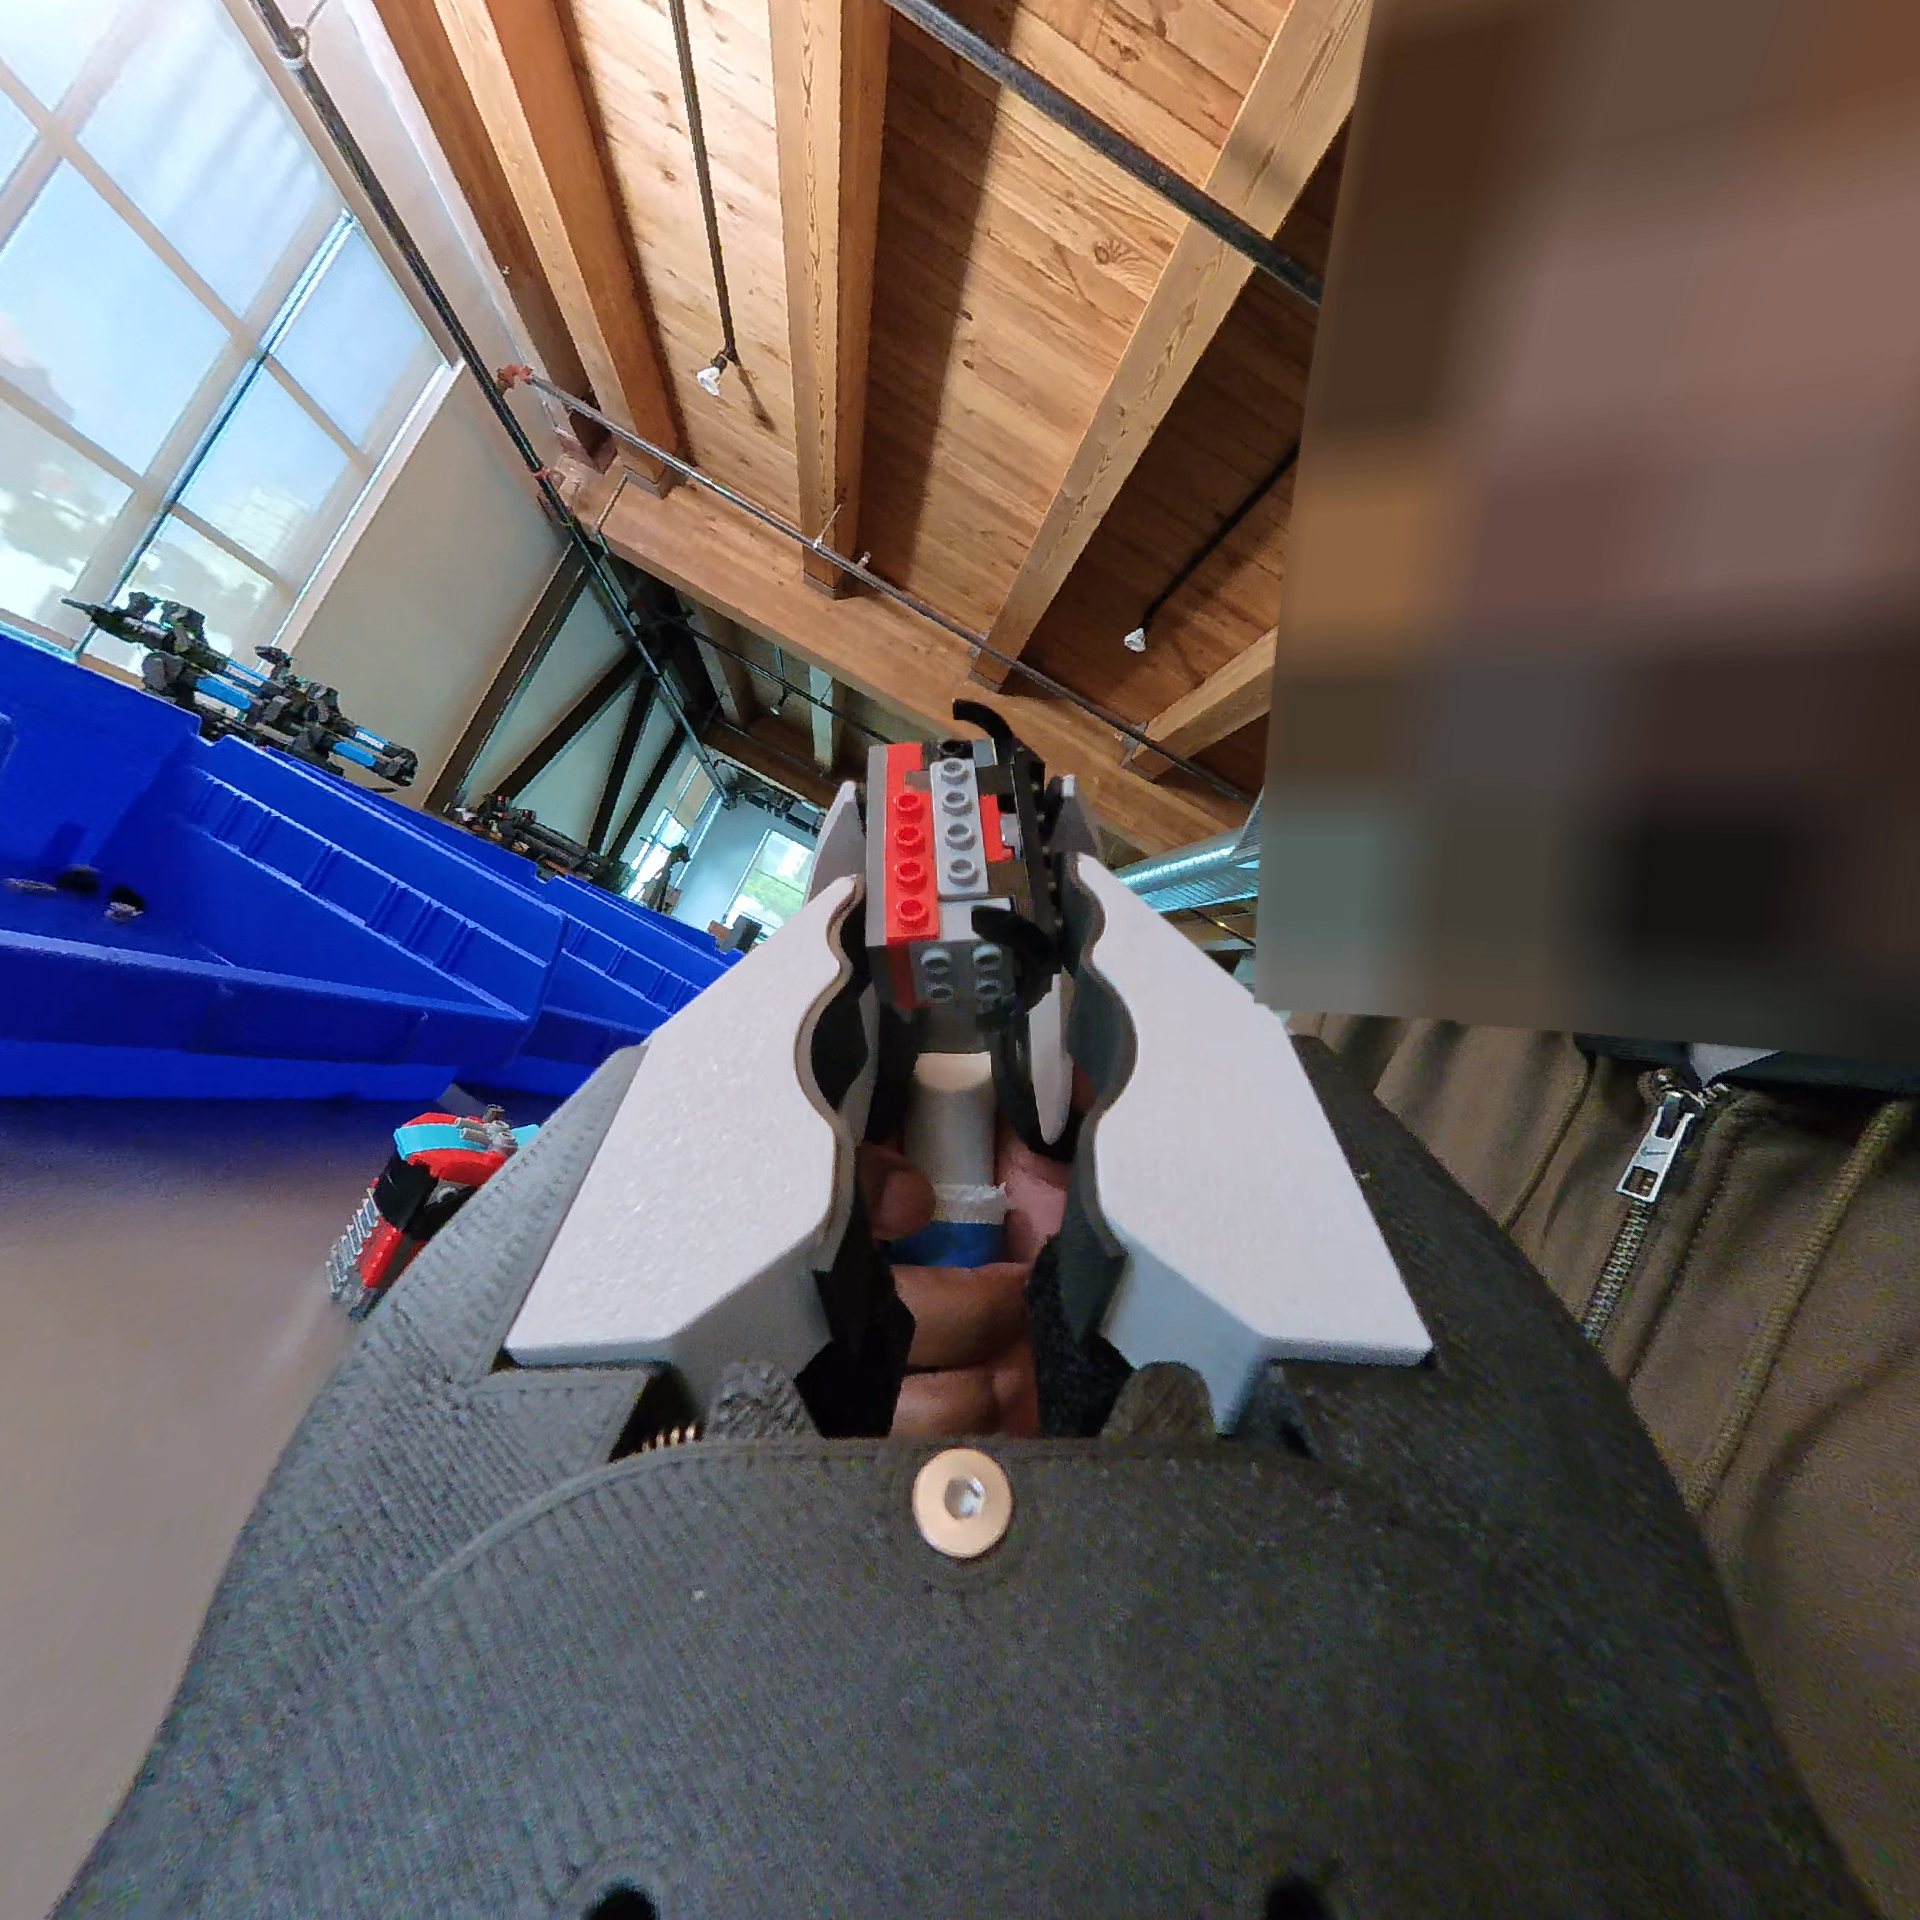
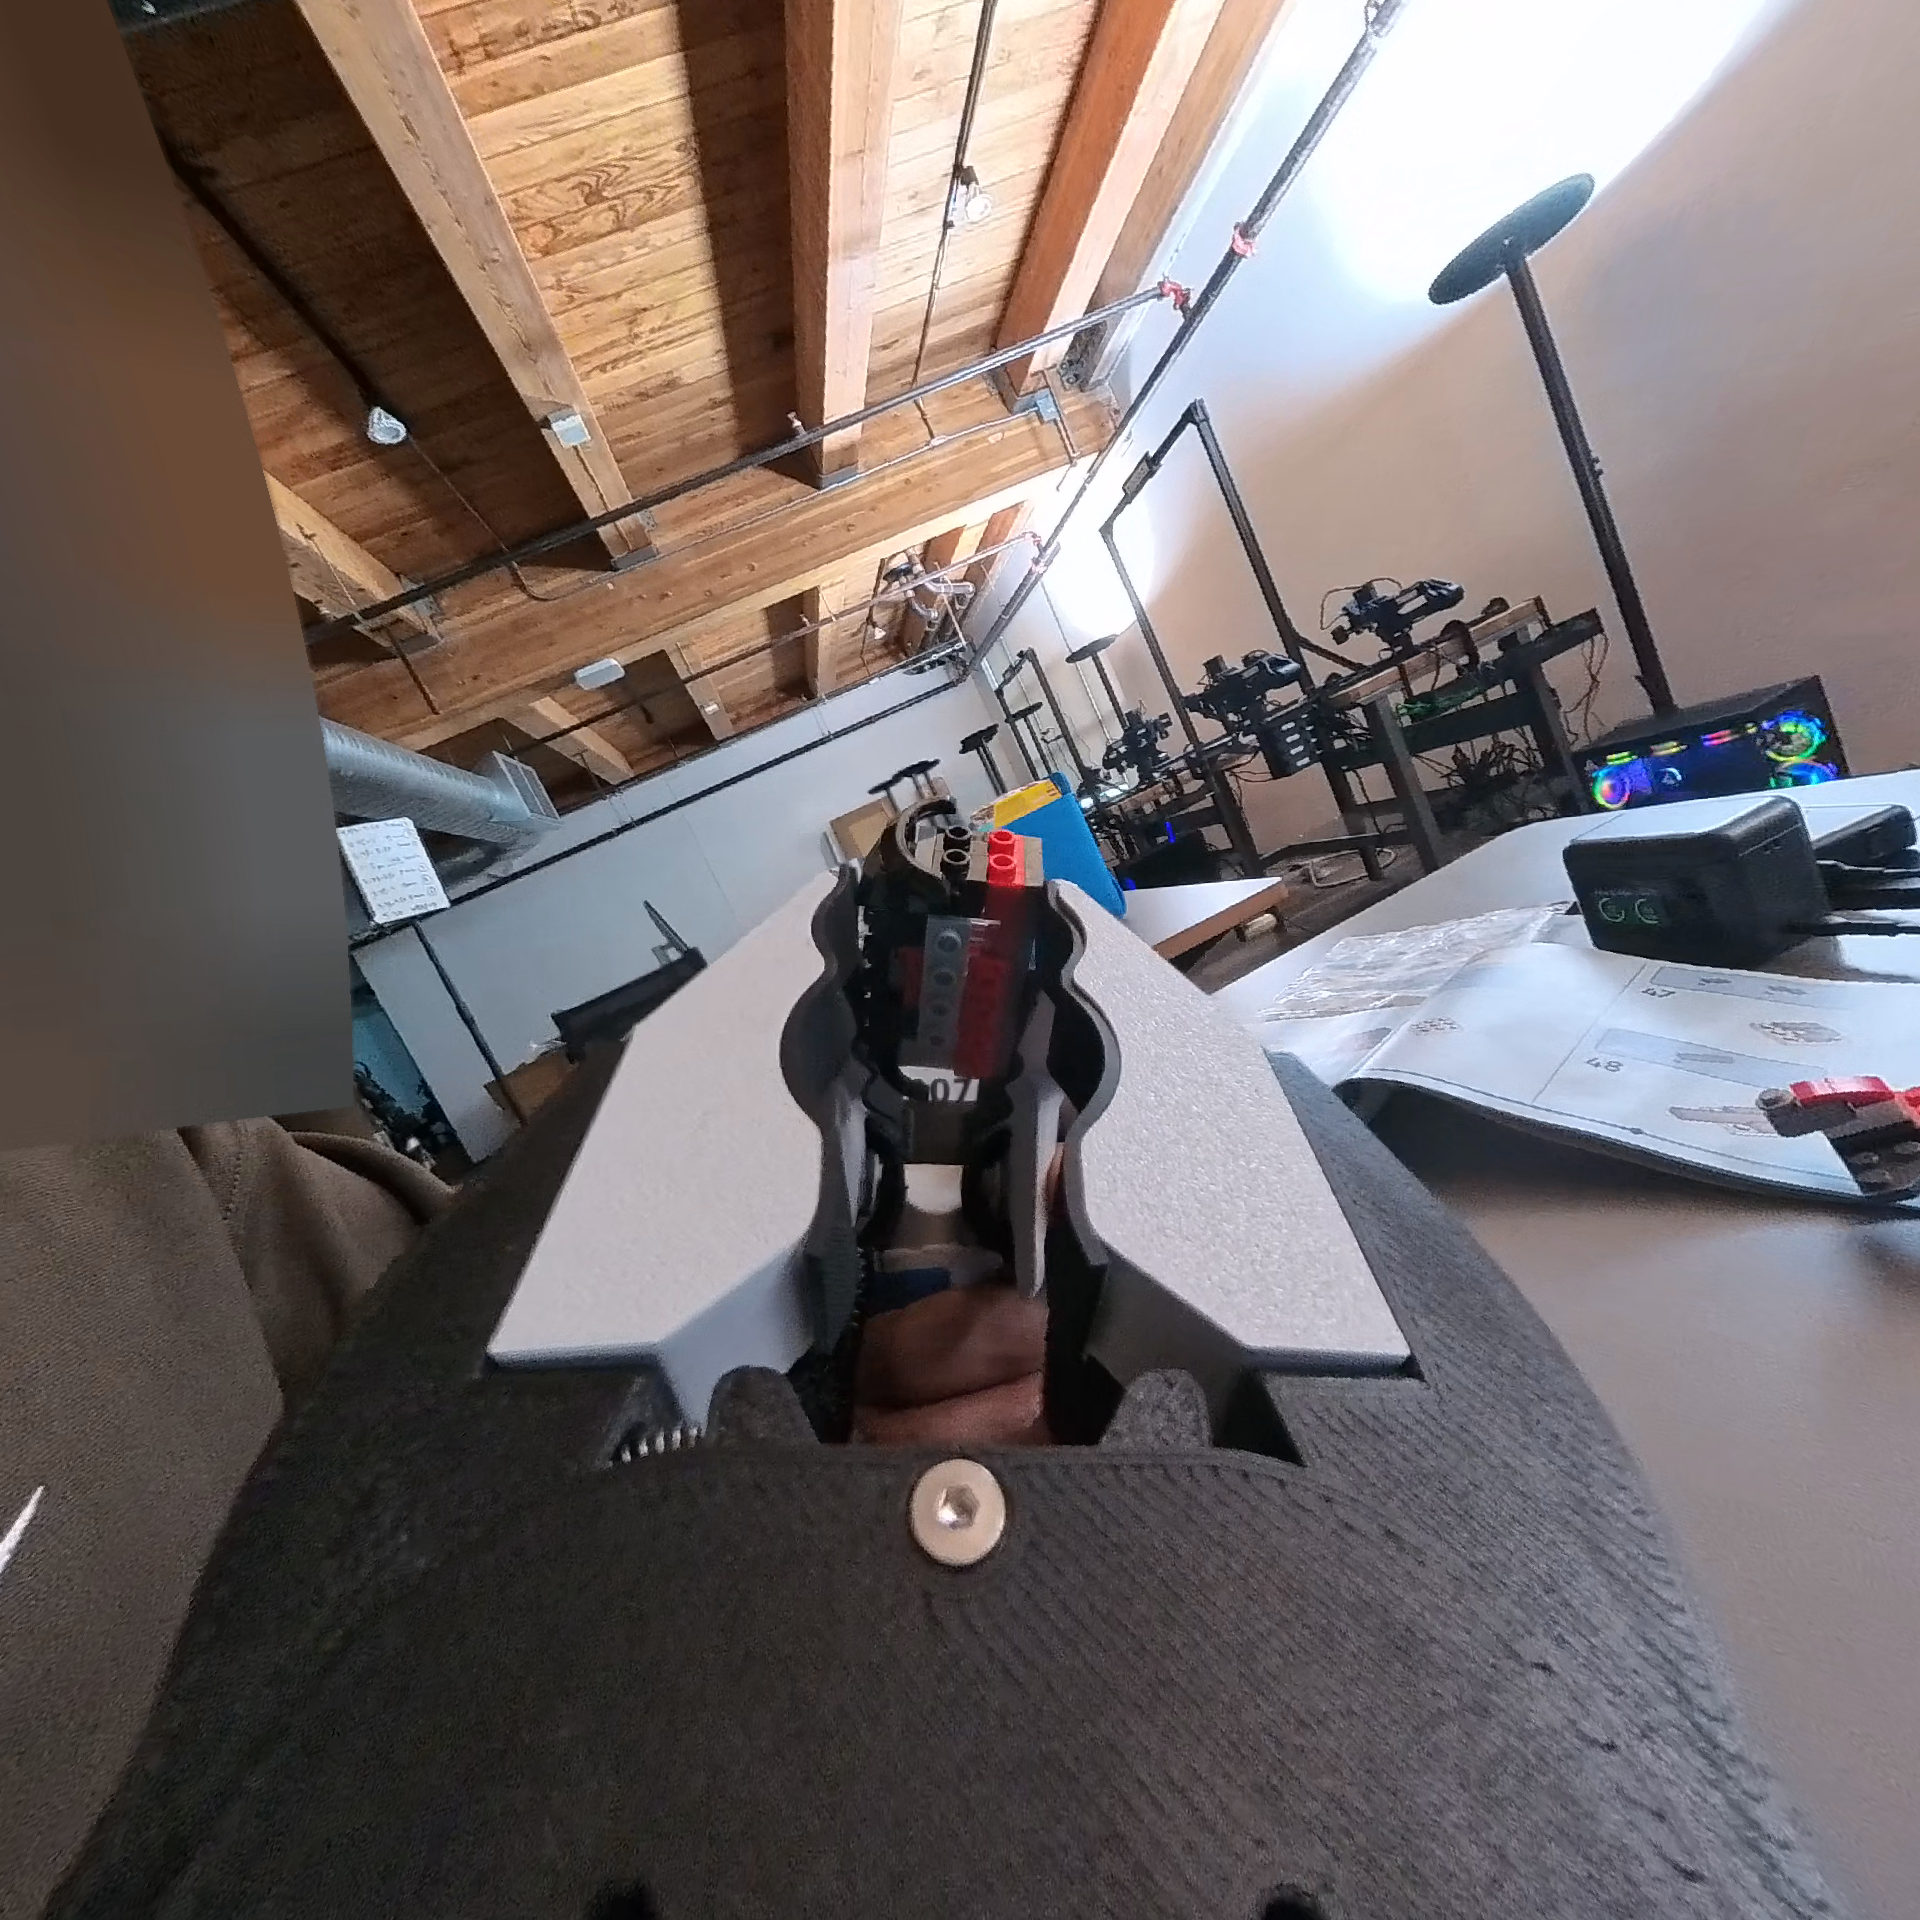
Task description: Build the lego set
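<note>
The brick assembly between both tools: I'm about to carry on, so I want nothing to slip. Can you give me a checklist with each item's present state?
1. Left tool clamps the red, grey and black brick assembly on both sides: ok.
2. Right tool closes around the same brick assembly: ok.
3. Right pads pressing firmly: cannot tell, shadowed.
4. Assembly lifted off the table: ok.
5. Instruction booklet open, lying flat: ok.
6. Second small brick build resting on the booklet's edge: ok.
</note>
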